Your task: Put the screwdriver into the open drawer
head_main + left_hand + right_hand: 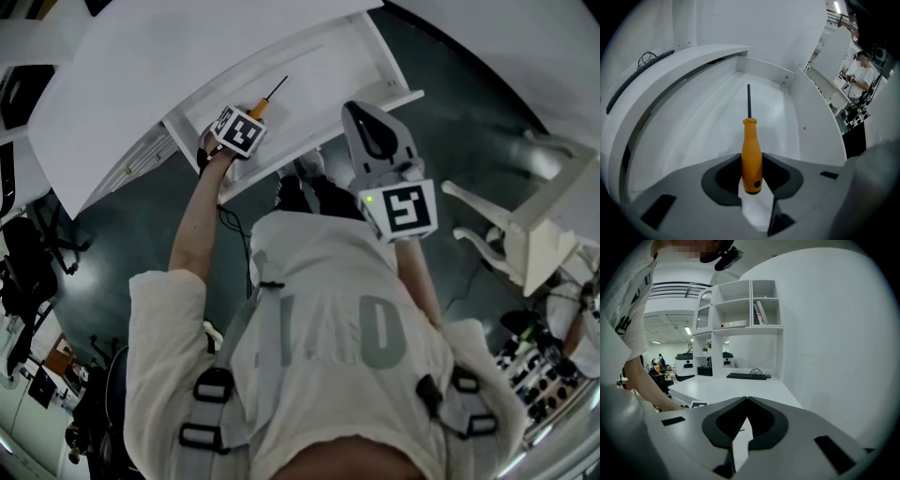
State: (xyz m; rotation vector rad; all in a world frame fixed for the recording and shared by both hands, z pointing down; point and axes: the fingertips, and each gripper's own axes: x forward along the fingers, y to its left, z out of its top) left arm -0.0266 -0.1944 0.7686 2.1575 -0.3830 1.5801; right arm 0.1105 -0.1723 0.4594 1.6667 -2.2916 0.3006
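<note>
Left gripper (752, 164) is clamped on the orange handle of the screwdriver (751, 140), shaft pointing straight out ahead of the jaws. The open drawer (708, 126) sits right below and ahead of that gripper. The tip is over the drawer's inside; can't tell if it touches the bottom. Right gripper (746, 398) is closed on nothing, well off to the side. Pick and carry look done. Left to do: set it down, release, back out.
</note>
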